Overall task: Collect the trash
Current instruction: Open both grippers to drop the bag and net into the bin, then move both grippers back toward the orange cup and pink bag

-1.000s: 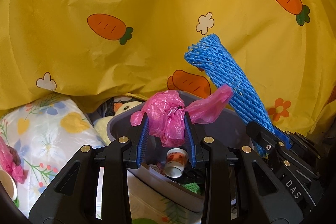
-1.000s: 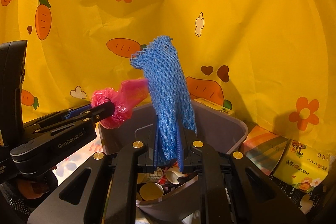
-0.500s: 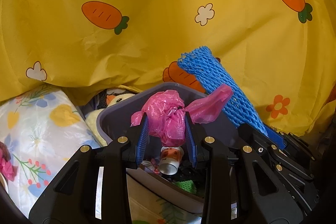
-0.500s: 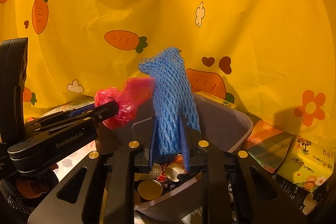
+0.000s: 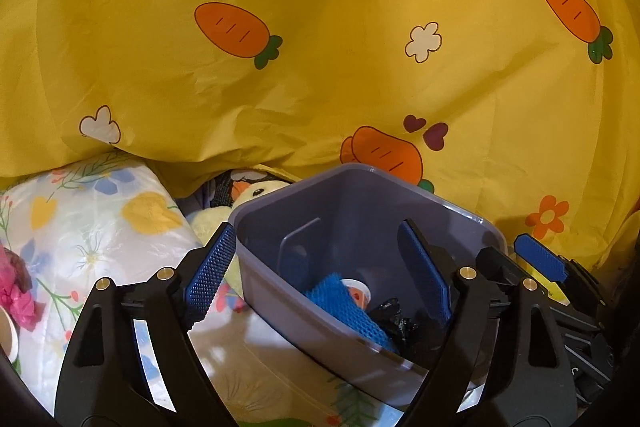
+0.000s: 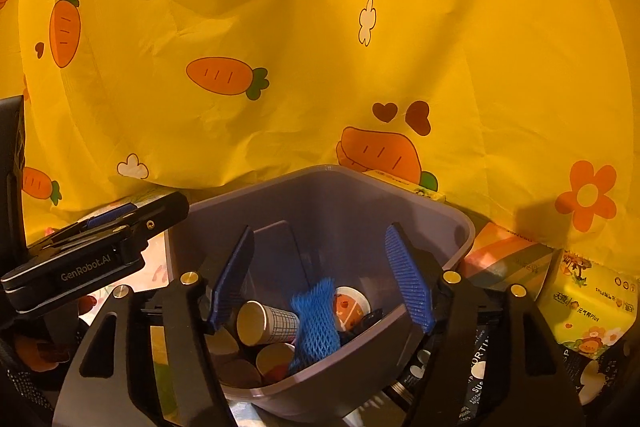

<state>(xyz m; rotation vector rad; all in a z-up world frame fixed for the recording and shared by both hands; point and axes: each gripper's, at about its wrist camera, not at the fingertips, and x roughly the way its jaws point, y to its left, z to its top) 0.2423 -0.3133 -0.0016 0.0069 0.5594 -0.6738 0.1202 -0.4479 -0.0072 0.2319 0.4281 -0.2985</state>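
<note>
A grey-purple plastic bin (image 5: 360, 187) (image 6: 328, 187) sits in front of both grippers. The blue foam net (image 5: 344, 301) (image 6: 316, 319) lies inside it among paper cups (image 6: 266, 323) and dark scraps. My left gripper (image 5: 320, 279) hangs over the bin's near left corner, its jaws opening with nothing between them. My right gripper (image 6: 320, 279) is over the bin too, jaws opening, empty, the net lying below them. The pink bag I was holding is not visible inside the bin. The right gripper's blue pad (image 5: 540, 261) shows at the left view's right edge.
A yellow carrot-print cloth (image 5: 320, 47) hangs close behind the bin. A floral pillow (image 5: 92, 223) and a plush duck (image 5: 248, 195) lie left of it. Another pink bag (image 5: 16, 297) and a cup rim sit at far left. Tissue packs (image 6: 584, 303) lie right of the bin.
Both grippers opened. The pink bag left the left jaws and the blue net dropped from the right jaws into the bin.
</note>
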